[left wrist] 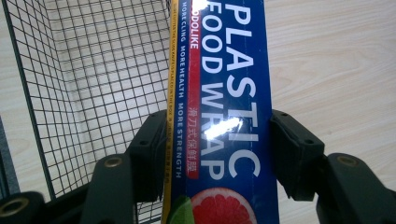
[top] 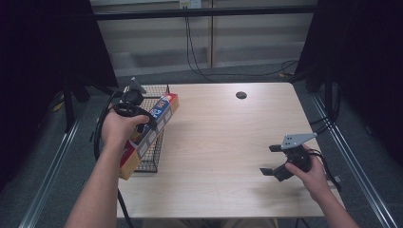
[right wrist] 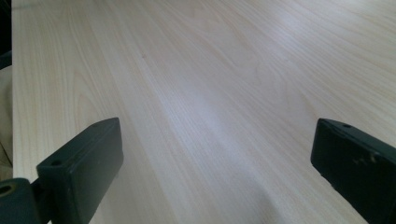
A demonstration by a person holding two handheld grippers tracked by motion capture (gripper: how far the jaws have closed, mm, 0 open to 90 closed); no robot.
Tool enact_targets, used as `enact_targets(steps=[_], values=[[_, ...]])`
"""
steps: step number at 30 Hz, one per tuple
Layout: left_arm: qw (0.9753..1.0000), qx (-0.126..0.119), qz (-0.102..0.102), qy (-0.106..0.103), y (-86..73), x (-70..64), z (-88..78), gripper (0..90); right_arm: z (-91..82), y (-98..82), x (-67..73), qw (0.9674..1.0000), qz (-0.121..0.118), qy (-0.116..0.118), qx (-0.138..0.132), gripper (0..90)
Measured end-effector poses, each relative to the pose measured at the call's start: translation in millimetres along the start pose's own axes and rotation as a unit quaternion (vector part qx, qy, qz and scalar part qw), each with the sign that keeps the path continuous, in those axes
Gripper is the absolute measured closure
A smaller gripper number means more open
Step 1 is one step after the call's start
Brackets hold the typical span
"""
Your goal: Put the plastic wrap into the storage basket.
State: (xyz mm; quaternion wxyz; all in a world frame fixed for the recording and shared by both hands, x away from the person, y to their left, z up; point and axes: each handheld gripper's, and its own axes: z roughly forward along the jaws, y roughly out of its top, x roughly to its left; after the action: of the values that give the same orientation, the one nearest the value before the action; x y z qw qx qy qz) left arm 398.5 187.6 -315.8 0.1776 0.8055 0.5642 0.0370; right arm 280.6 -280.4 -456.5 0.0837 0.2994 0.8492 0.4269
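A long blue and orange box of plastic food wrap (top: 151, 127) lies slanted over the black wire basket (top: 159, 90) at the table's left edge. My left gripper (top: 142, 124) is shut on this box around its middle. In the left gripper view the two black pads (left wrist: 149, 149) press on both sides of the plastic wrap box (left wrist: 224, 116), and the wire basket (left wrist: 88, 84) shows behind it. At the table's front right my right gripper (top: 271, 160) is held low over bare wood, open, with nothing between its fingers (right wrist: 84, 168).
The light wooden table (top: 223, 137) has a round dark cable hole (top: 241, 95) near its far edge. Black curtains hang at both sides, and cables run along the floor behind the table.
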Motion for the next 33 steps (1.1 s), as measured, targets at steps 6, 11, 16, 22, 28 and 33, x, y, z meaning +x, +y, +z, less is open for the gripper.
enact_targets(steps=[6, 11, 16, 22, 28, 33], values=[[0.9999, -0.006, -0.007, 0.003, 1.1, 2.3, -2.7, 43.5, 1.6, 0.1, 0.1, 1.0000, 0.000, 0.000, 0.004, 2.2], [0.9999, -0.010, -0.013, 0.004, 0.7, 4.2, -5.5, 43.5, 1.0, 0.0, -0.9, 1.0000, 0.002, -0.001, -0.001, 2.1], [0.9995, -0.013, -0.027, 0.011, -2.5, 8.5, -7.2, 43.5, 0.4, 0.1, -0.6, 1.0000, 0.002, -0.002, -0.003, 2.1], [0.9989, -0.015, -0.040, 0.021, -6.1, 16.8, -9.8, 43.6, -0.3, 0.3, -0.8, 1.0000, 0.004, -0.004, -0.005, 2.1], [0.9978, -0.018, -0.055, 0.031, -10.5, 24.8, -12.0, 43.6, -0.8, 0.3, -0.5, 1.0000, 0.003, -0.002, -0.004, 2.1], [0.9965, -0.023, -0.070, 0.040, -13.5, 31.4, -12.6, 43.6, -0.3, 0.3, -0.6, 1.0000, 0.003, 0.000, -0.005, 2.2]])
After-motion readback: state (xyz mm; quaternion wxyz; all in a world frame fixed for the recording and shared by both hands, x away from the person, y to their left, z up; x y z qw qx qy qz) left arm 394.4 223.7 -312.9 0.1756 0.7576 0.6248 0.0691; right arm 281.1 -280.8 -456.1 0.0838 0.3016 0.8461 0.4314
